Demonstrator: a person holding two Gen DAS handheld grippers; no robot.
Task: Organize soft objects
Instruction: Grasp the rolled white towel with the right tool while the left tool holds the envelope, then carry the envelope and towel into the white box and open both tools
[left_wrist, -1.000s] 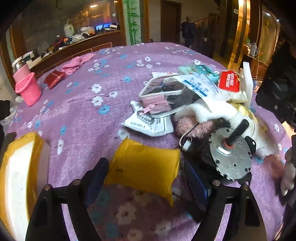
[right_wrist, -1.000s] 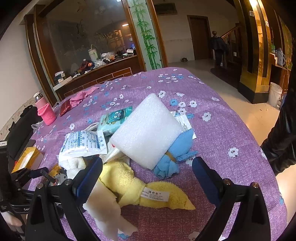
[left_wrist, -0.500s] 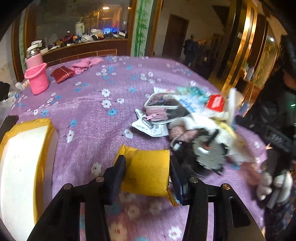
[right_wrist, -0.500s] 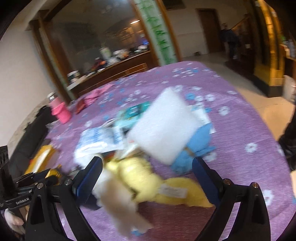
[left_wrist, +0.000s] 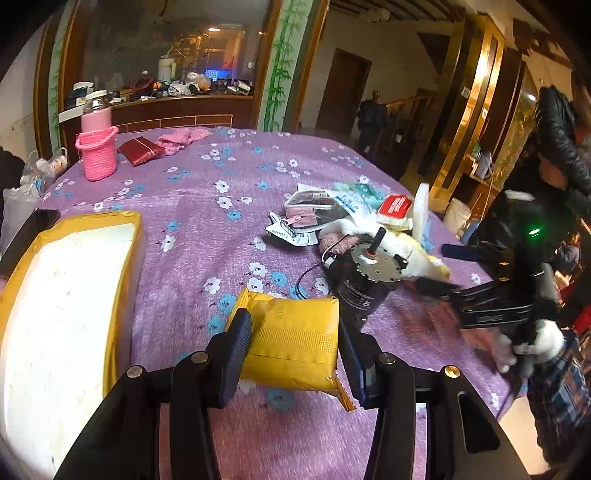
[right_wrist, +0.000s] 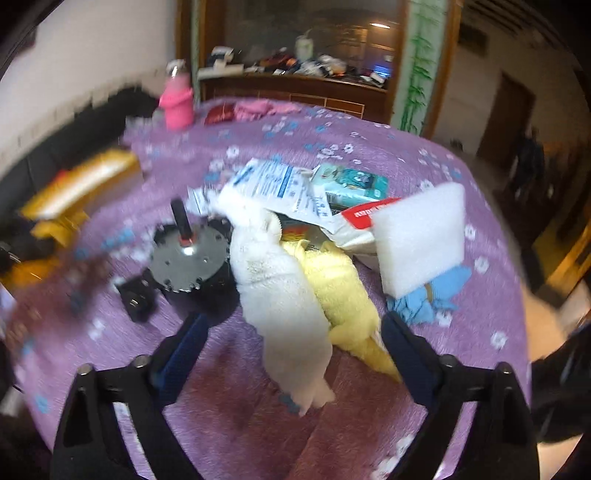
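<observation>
Left wrist: pink bottle (left_wrist: 95, 119) in knitted holder (left_wrist: 97, 154) (upright).

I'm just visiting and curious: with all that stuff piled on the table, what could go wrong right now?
The left gripper pinches the yellow padded pouch by its edges; it might slip out. The right gripper, jaws just narrowing around the white towel, may also snag the yellow towel or nudge the heavy motor beside it.
</observation>
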